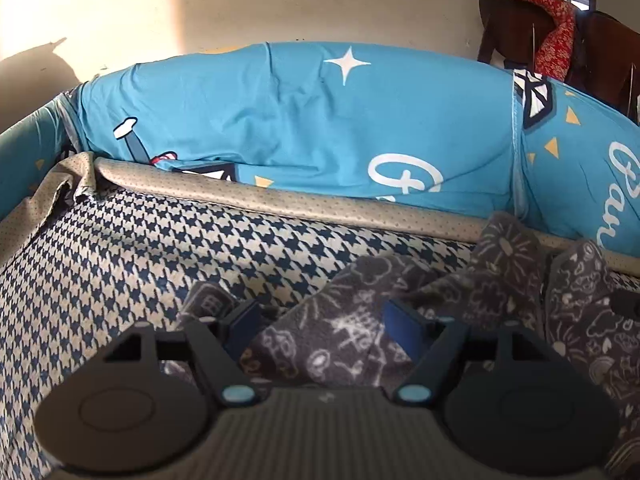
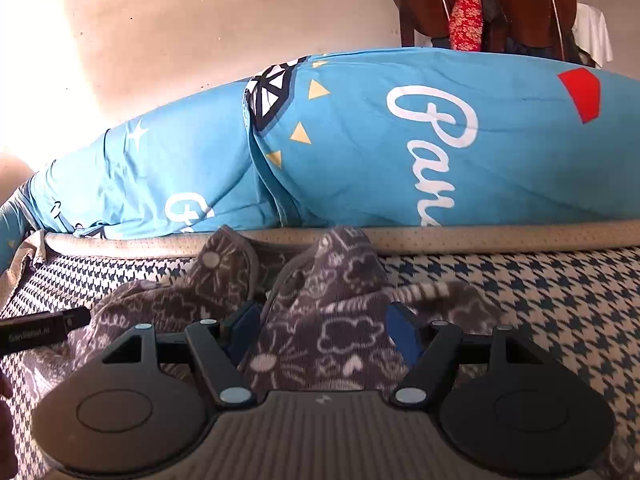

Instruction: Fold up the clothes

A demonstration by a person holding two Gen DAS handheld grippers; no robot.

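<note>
Grey fleece garment (image 1: 344, 332), printed with white doodles of clouds, suns and hearts, lies rumpled on a bed covered in a blue-and-cream houndstooth sheet (image 1: 132, 264). Two humps of the cloth stand up near the beige dotted border (image 1: 280, 196) that runs along the far edge of the sheet.

In the left wrist view the left gripper (image 1: 324, 320) sits low over the garment, its blue-padded fingers (image 1: 404, 320) spread apart with fleece lying between them; nothing is pinched. In the right wrist view the right gripper (image 2: 324, 320) is likewise over the fleece, its fingers (image 2: 402, 330) held wide, a fold of the garment (image 2: 336, 332) rising between them without being clamped. The tip of the left gripper shows at the left edge of that view, touching or just above the cloth.

Behind the border lies a bright blue quilt (image 1: 304, 120) with white script, stars and yellow triangles. Beyond it stands dark wooden furniture (image 2: 528, 4) with a red patterned cloth (image 2: 464, 12) draped over it, against a pale wall (image 1: 240, 4).
</note>
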